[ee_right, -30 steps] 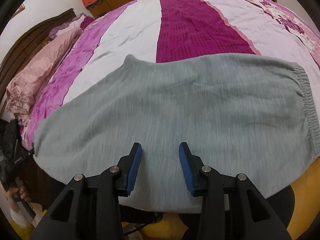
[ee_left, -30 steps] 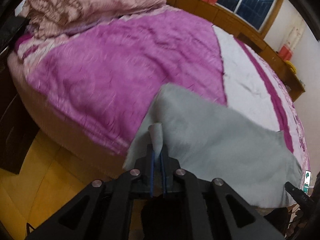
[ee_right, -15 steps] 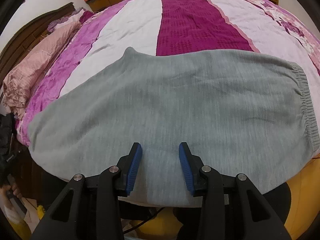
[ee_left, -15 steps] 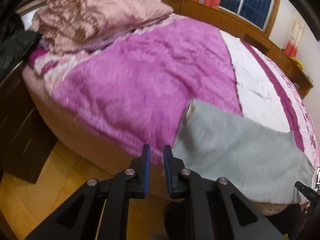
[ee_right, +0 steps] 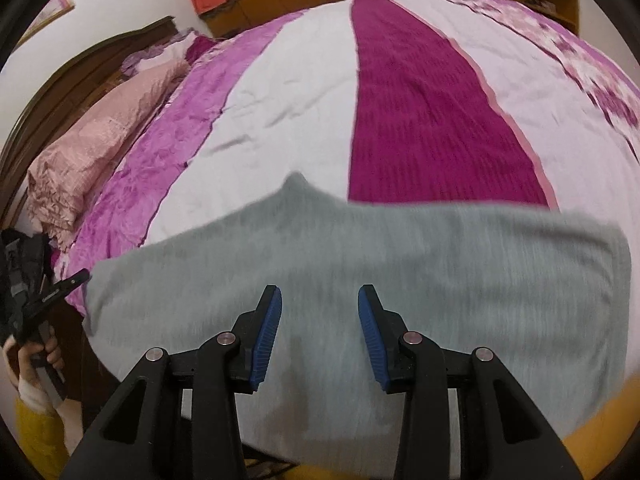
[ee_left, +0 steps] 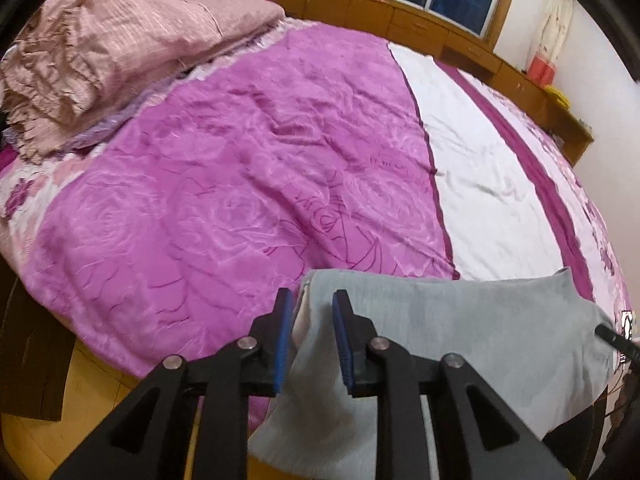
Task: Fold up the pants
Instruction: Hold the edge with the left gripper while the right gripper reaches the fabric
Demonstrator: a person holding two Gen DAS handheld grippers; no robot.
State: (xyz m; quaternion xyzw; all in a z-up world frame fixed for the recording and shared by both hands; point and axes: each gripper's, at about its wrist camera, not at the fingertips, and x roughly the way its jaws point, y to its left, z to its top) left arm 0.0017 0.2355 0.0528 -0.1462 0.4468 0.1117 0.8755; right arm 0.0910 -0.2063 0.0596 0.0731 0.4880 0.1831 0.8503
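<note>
Released since earlier: left tongs (ee_left: 308, 340) just opened, cuff edge loose between them; right tongs (ee_right: 319, 334) open, empty. Pants (ee_right: 400, 280) overhang bed (ee_right: 400, 100) edge; may slide off

The pants (ee_right: 360, 300) lie across the near edge of the bed (ee_right: 420, 100). The pillows (ee_left: 120, 48) are at its far left, behind them.

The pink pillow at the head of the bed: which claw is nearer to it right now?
Left. The left claw sits at the pants' end on the pink pillow's side, jaws just opening, empty. The right claw is open over the pants' middle, further from the pillow.
</note>
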